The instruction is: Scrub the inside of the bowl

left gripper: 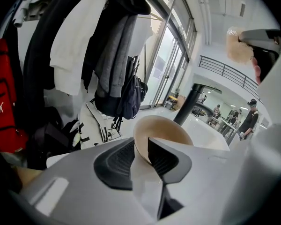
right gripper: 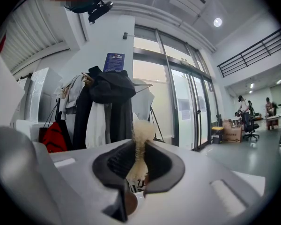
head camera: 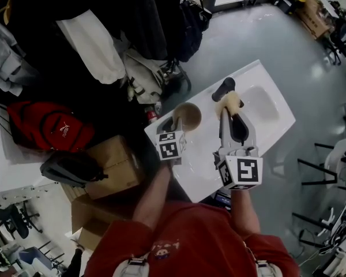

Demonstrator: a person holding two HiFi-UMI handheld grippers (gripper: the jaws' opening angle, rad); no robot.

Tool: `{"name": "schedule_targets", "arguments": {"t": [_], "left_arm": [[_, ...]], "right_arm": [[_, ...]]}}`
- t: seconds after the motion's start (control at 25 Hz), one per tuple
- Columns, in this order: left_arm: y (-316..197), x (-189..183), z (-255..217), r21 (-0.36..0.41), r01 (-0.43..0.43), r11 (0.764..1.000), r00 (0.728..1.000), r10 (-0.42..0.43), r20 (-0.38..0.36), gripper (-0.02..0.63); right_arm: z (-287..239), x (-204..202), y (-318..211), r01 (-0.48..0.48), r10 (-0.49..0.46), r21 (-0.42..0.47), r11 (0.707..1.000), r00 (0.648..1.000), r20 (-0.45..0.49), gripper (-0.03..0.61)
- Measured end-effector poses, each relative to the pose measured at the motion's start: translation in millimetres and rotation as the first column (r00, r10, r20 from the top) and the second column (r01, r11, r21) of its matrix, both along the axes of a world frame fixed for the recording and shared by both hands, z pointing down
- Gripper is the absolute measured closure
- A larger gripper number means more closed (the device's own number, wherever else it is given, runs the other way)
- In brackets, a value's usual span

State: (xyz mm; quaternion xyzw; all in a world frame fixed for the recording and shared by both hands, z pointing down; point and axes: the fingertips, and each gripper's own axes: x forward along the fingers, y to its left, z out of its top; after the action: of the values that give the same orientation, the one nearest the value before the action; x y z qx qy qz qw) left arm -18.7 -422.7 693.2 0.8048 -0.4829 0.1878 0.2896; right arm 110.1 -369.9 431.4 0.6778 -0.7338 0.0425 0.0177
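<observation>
Bowl (left gripper: 165, 131): rigid, light, probably slick; its near rim stands between left gripper (left gripper: 141, 150) jaws, seemingly pinched (best hold there, wall thin). Right gripper (right gripper: 139, 162) is clamped on soft scrubber (right gripper: 141, 136), protruding beyond its tips.

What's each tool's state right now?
Left tool: jaws straddle the bowl rim; firm grip cannot be told.
Right tool: closed on the beige scrubber.

My left gripper (left gripper: 141, 156) and right gripper (right gripper: 139, 161) are pale grey with black ribbed pads (left gripper: 114, 161); their cubes (head camera: 242, 173) carry black squares on white. The bowl (left gripper: 154, 128) is tan, the sponge (right gripper: 143, 130) cream, maybe faintly yellow, the sink (head camera: 265, 105) white.
</observation>
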Motion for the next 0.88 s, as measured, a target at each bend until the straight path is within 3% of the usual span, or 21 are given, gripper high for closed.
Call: {"name": "schedule_targets", "arguments": {"t": [0.32,0.88], "left_arm": [[5.0,-2.8,7.1,-0.028,0.018,0.999,1.0,-0.018,0.0,0.556],[15.6,3.4,4.0,-0.027,0.0,1.0,1.0,0.0,0.0,0.575]], "right_arm": [[-0.5,1.3,2.0,-0.006,0.006,0.0,1.0,1.0,-0.001,0.528],[-3.8,0.0,10.6,0.005,-0.005,0.009,1.0,1.0,-0.011,0.528]]}}
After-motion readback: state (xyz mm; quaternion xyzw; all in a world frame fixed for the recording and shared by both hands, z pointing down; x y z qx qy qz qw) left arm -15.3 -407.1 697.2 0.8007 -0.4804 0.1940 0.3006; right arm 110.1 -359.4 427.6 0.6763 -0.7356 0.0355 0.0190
